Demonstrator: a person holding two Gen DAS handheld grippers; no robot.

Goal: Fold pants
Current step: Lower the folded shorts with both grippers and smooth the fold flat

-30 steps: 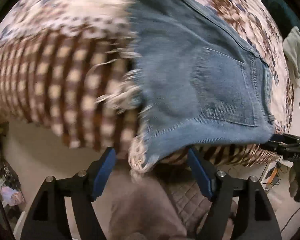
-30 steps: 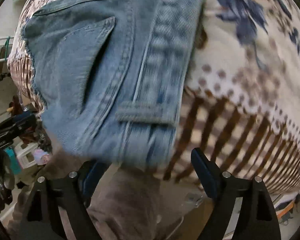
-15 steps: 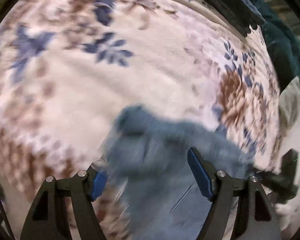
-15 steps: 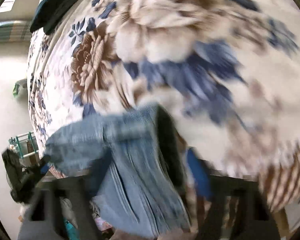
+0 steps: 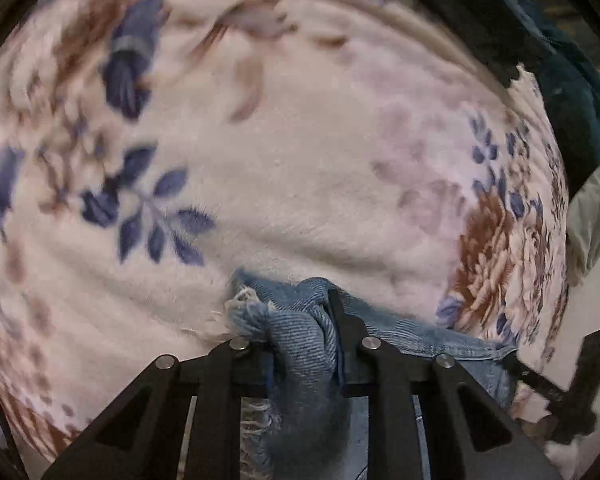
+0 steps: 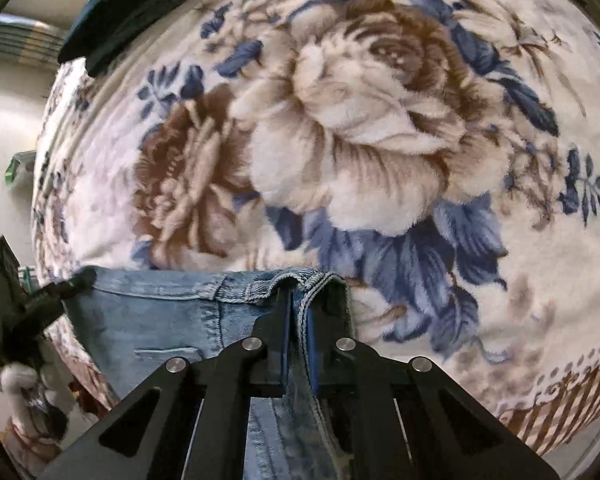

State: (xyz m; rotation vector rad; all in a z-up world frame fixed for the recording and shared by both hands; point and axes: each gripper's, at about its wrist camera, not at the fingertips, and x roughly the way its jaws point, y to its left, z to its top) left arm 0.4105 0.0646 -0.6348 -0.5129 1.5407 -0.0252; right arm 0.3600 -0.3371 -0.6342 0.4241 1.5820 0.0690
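Both grippers have hold of the denim shorts (image 6: 152, 320) (task says pants, these look like cut-offs with a frayed hem). The left gripper (image 5: 300, 344) is clamped on a bunched wad of the frayed hem edge, white threads sticking out beside the fingers (image 5: 342, 320). The right gripper (image 6: 296, 320) is pinched tight on the stitched waistband edge, denim squeezed between the two fingers.

Where the garment is: held at the near edge of the bed, over the floral blanket (image 6: 360, 140). In the right view part of it hangs below the fingers toward the floor, the rest stretches left to the other gripper (image 6: 16, 312). In the left view the waistband runs right to the other gripper (image 5: 572, 392).

Progress, as a guess: early-to-middle. Grasp on two ends is done, cloth is lifted and pulled roughly taut between the hands. No finished fold is visible; can't tell if the shorts are already doubled over, the layers are hidden behind the fingers. Left to do, probably: carry it over the blanket, lay it flat, bring one side over the other, smooth, let go.

A dark teal cloth (image 6: 112, 12) lies at the far side of the bed, out of the way.
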